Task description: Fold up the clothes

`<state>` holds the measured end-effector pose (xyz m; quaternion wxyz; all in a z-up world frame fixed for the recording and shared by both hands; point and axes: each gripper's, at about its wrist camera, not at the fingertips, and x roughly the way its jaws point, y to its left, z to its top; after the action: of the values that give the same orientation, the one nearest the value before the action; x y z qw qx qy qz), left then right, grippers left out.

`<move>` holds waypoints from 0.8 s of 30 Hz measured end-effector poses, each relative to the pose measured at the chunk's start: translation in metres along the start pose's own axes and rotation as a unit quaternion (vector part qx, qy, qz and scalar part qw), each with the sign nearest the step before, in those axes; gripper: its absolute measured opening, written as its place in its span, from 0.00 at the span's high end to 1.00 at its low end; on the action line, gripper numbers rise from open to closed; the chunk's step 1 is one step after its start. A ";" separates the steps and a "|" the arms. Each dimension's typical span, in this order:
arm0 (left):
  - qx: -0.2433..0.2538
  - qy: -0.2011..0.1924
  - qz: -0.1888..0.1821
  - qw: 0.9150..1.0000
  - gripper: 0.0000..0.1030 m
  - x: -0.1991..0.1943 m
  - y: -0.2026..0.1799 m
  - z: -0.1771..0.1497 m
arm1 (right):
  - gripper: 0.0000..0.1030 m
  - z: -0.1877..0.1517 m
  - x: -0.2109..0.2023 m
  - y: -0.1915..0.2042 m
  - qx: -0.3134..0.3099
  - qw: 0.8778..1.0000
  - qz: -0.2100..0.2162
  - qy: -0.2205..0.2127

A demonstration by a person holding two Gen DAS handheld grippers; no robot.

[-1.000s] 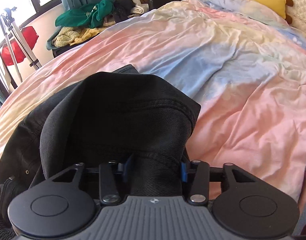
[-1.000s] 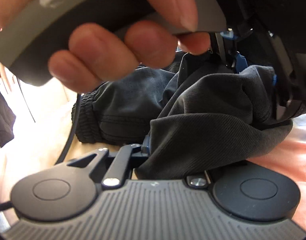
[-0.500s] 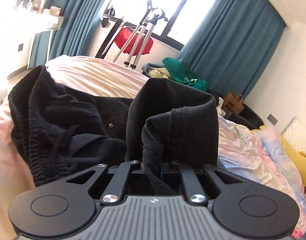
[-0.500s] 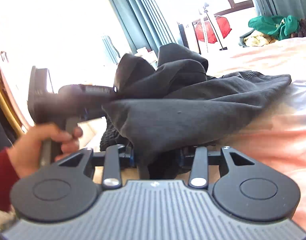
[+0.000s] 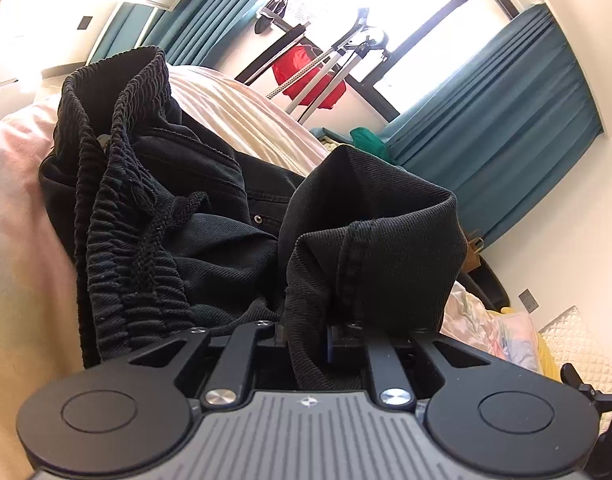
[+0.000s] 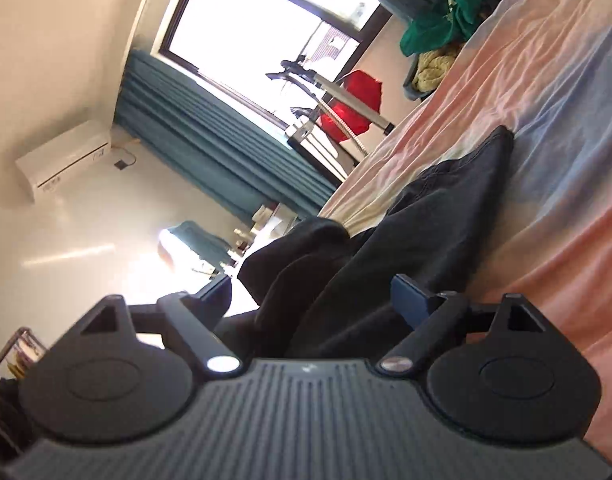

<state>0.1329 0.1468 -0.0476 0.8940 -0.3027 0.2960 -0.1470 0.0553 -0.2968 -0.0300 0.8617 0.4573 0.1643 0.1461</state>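
Black trousers (image 5: pixel 194 216) with a ribbed elastic waistband (image 5: pixel 118 184) lie bunched on the pastel bedspread (image 5: pixel 22 240). My left gripper (image 5: pixel 318 336) is shut on a fold of the trouser leg's hem (image 5: pixel 370 256), which stands up over the fingers. In the right wrist view my right gripper (image 6: pixel 318 296) has its jaws wide apart. The black trousers (image 6: pixel 390 248) lie between and beyond its fingers (image 6: pixel 412 300), loose on the bedspread (image 6: pixel 566 168).
A clothes stand with a red garment (image 5: pixel 306 76) stands by the window with teal curtains (image 5: pixel 506 120). A pile of green and yellow clothes (image 6: pixel 442 32) sits beyond the bed's far side. A quilted headboard (image 5: pixel 578 344) and yellow pillow are at the right.
My right gripper has opened and let go of the trousers, and its view has rolled sideways. My left gripper still holds the hem and has moved closer to the waistband.
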 end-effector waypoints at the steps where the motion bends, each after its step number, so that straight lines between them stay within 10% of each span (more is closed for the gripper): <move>1: 0.001 -0.001 0.002 1.000 0.85 -0.001 -0.002 -0.002 | 0.14 0.005 0.003 -0.010 0.009 1.000 -0.025 -0.011; 8: 0.008 -0.007 0.010 1.000 0.82 0.001 -0.008 -0.010 | 0.14 0.026 0.070 -0.085 0.139 0.989 -0.032 0.039; 17: 0.004 -0.014 0.004 1.000 0.81 0.007 -0.004 -0.006 | 0.14 0.039 0.150 -0.108 0.072 0.993 -0.057 0.070; 19: 0.004 -0.017 0.001 1.000 0.81 0.008 -0.003 -0.007 | 0.24 0.041 0.161 -0.103 0.050 0.995 -0.048 0.071; 24: 0.011 -0.024 -0.003 1.000 0.80 0.007 -0.007 -0.010 | 0.93 0.048 0.172 -0.094 0.019 0.996 -0.068 0.061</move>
<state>0.1313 0.1334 -0.0529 0.9036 -0.2971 0.2720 -0.1461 0.2406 -0.3140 -0.1091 0.8492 0.4515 0.2499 0.1121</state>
